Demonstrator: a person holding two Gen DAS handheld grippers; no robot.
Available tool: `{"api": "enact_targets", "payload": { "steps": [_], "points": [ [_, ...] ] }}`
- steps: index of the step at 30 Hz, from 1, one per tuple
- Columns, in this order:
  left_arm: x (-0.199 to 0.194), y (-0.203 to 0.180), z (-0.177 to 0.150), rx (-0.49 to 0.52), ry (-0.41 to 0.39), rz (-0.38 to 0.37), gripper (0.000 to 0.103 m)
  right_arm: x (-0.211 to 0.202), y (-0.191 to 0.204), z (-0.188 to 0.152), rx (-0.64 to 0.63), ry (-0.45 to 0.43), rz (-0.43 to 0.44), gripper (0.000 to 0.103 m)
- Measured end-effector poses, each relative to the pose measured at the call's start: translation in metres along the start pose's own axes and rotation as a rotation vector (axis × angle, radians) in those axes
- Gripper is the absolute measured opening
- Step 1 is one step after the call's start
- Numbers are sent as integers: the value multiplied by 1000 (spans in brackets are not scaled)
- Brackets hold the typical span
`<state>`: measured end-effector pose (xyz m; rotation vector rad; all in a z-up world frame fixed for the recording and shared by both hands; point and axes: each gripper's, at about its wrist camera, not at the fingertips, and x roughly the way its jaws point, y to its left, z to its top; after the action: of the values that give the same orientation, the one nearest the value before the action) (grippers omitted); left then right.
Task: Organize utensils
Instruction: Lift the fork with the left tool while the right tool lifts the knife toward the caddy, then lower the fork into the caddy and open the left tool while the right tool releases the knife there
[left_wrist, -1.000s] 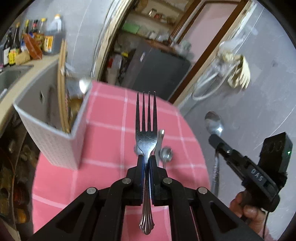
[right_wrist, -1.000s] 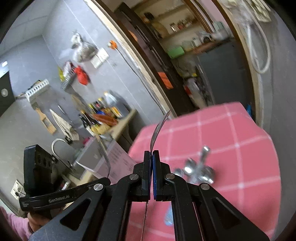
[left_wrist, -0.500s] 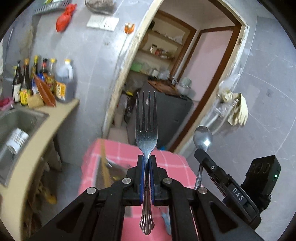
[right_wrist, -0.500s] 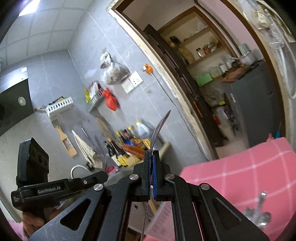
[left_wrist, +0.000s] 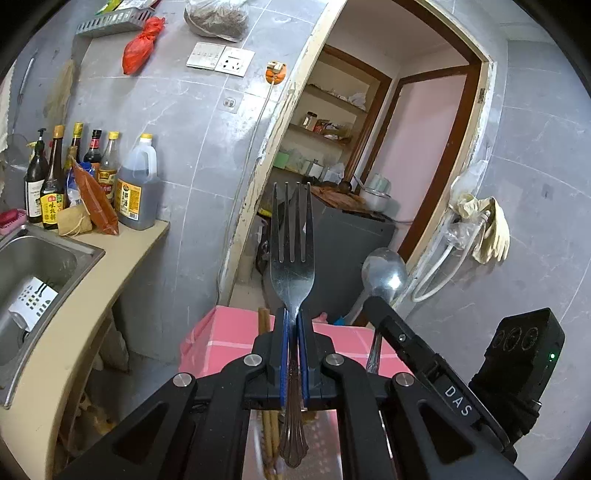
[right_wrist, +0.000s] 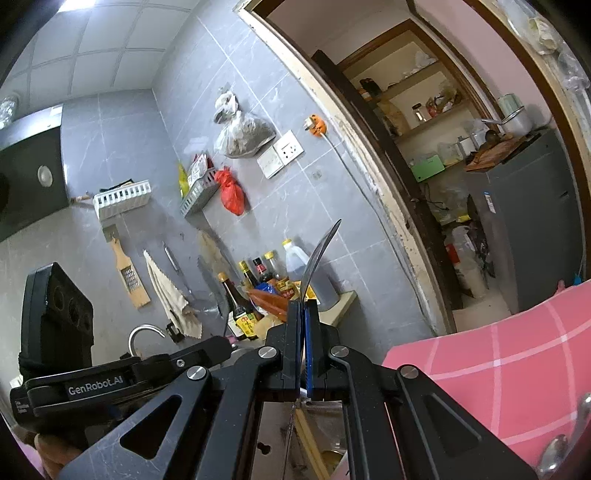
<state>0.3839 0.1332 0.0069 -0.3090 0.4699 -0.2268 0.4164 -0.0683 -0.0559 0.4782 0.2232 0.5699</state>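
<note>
Above pink table, one fork, one spoon, two chopsticks

black plastic grippers, blue-padded fingers, silver screws, white "das" and "genrobot.ai" lettering, green led.

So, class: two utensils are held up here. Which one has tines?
The fork, clamped in the left hand-held gripper; the spoon in the right hand-held gripper has a rounded bowl instead.
</note>
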Motion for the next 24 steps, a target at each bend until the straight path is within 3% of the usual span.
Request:
{"api": "enact_targets", "payload": {
  "steps": [13,24],
  "points": [
    [0,14,-30,38,-48,-69,5,4,-3,-24,-73,47,55,3],
    [-2,22,-35,38,6,-99,6,-3,0,-27,-130,107,60,3]
  ]
}}
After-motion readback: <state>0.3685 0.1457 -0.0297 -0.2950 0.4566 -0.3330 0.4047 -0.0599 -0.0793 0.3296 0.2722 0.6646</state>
